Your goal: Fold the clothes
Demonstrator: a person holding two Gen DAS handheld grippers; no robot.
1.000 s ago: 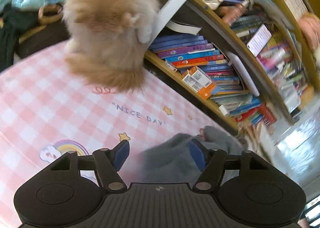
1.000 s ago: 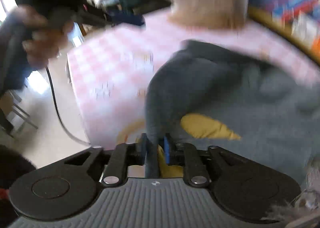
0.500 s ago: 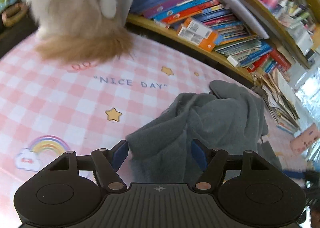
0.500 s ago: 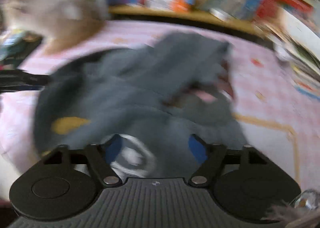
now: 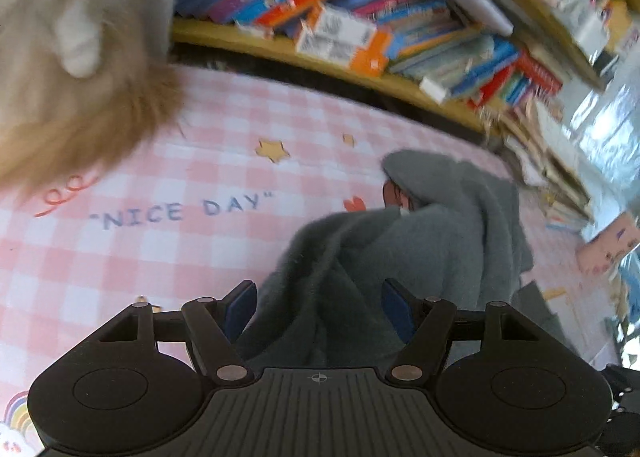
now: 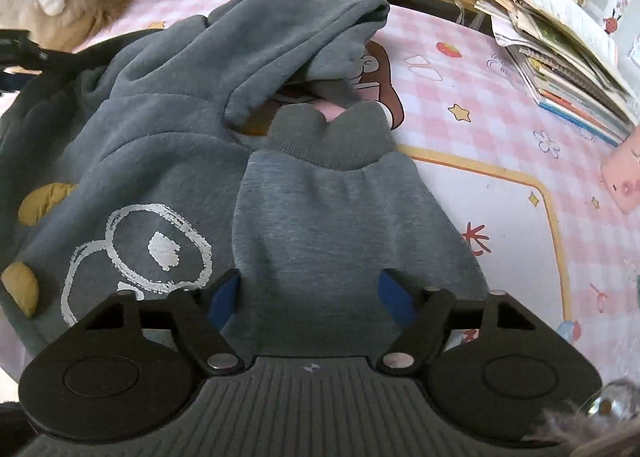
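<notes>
A grey sweatshirt [image 6: 192, 129] with a white printed outline and yellow patches lies crumpled on the pink checked mat [image 6: 500, 125]. One sleeve with its ribbed cuff [image 6: 332, 137] lies across the middle, pointing away. My right gripper [image 6: 310, 297] is open just above the sleeve, holding nothing. In the left wrist view the same sweatshirt [image 5: 392, 257] is a rumpled heap. My left gripper [image 5: 318, 311] is open over its near edge, holding nothing.
A furry tan plush toy [image 5: 68, 81] sits at the mat's far left corner. A low yellow shelf of books [image 5: 360, 17] runs along the far edge. Stacked books and papers [image 6: 560, 45] lie at the right. A pink card [image 6: 624, 177] lies at the right edge.
My right gripper let go of the sweatshirt and opened, and now hovers over the laid-down sleeve. My left gripper moved right toward the sweatshirt heap, still open.
</notes>
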